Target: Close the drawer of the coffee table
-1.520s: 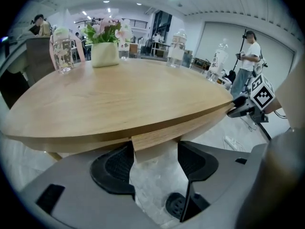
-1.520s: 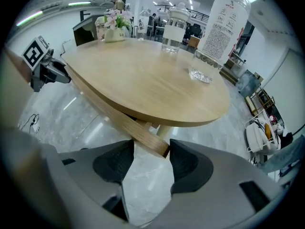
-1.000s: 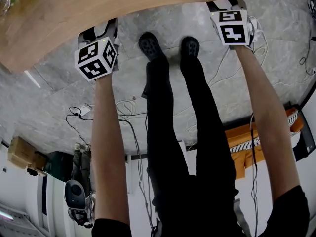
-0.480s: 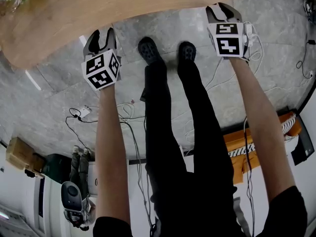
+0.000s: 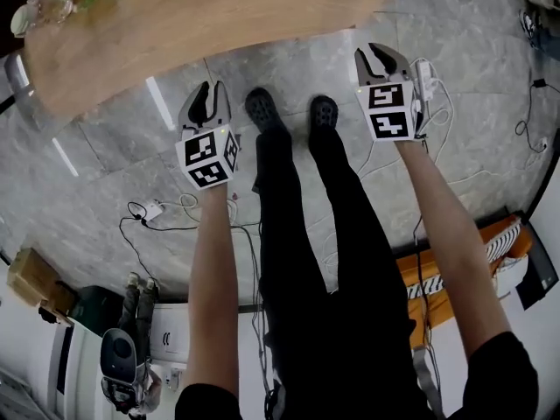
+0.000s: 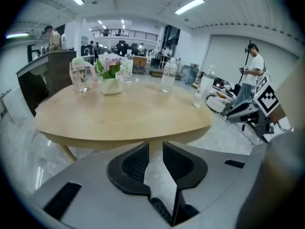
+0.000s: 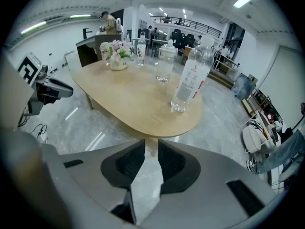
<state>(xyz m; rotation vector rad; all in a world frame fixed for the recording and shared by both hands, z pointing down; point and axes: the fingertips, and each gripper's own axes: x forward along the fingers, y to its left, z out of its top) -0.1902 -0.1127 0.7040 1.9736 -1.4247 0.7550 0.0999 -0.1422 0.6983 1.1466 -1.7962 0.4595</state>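
- Closing just now, the left hand-held gripper [image 6: 155, 149] shows its two dark ribbed pads only a narrow slit apart. Nothing is between them, and only floor and the table's edge show through the slit.
- The right hand-held gripper [image 7: 151, 147] has likewise just been closing. Its jaws stand a narrow gap apart and hold nothing.
- Both hang in the air above the grey marble floor [image 5: 105, 173], on the near side of the coffee table [image 5: 201, 24], touching neither it nor each other. The person's black shoes [image 5: 262, 103] stand between them.
- The coffee table's oval wooden worktop lies just beyond both pairs of jaws. The drawer itself cannot be made out in any view.
- A small vase [image 6: 110, 84] stands upright at the far end of the worktop, holding pink and white flowers with green leaves.
- Just beside the vase stands a clear glass vessel [image 6: 78, 75]; its contents cannot be told.
- A clear tumbler [image 7: 163, 70] stands near the middle of the worktop.
- A clear plastic bottle [image 7: 189, 82] with a red-printed label stands upright near the worktop's end on the right gripper's side. Whether it holds liquid cannot be told.
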